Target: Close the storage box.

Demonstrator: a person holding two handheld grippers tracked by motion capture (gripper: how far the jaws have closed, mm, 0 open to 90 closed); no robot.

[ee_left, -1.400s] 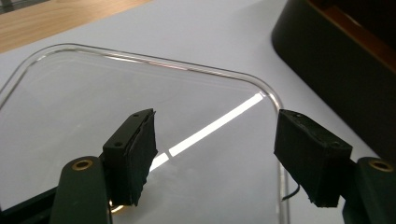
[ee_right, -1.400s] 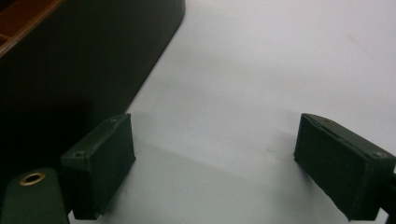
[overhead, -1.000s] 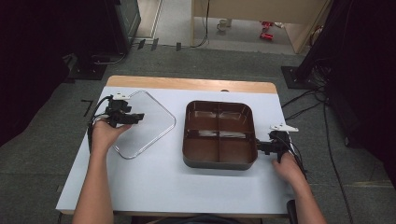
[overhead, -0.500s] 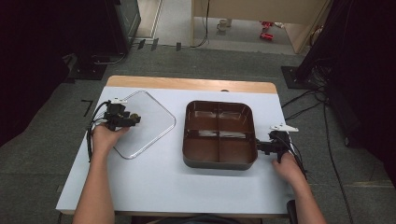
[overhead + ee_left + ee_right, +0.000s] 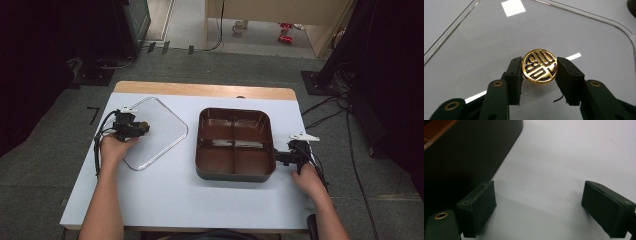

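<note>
**Q:** Two grippers, one clear lid: which thing is in hand, and where does it lie?

**A:** At the left of the tabletop (image 5: 165, 200) lies a clear lid (image 5: 160, 135), flat and well apart from the brown four-compartment tray (image 5: 235, 172) at the centre. On the lid sits a gold knob (image 5: 539, 66), round, with a black relief pattern on its face.

**Q:** How is the lid likely to handle?

**A:** By its look it is thin transparent plastic: light, fairly stiff, and smooth enough to slide on the tabletop. The rim lies flush and offers little purchase, so the knob is the sensible place to take hold. Its glossy rounded edge may slip under a weak pinch, and a one-point hold could let the lid swing or tilt when raised.

**Q:** What is the state of the left gripper (image 5: 539, 75)?

**A:** Its jaws have just been closing and now stand clenched on the knob, one pad pressing each side of it. The lid appears to rest on the tabletop, not yet lifted.

**Q:** And to the right?

**A:** The tray sits empty, its dividers forming four compartments. Just beside its right wall, the right gripper (image 5: 280, 157) rests low over the tabletop. Its jaws are spread wide, with bare tabletop between them; the dark tray wall (image 5: 469, 152) stands close by the one jaw, and contact cannot be told.
</note>
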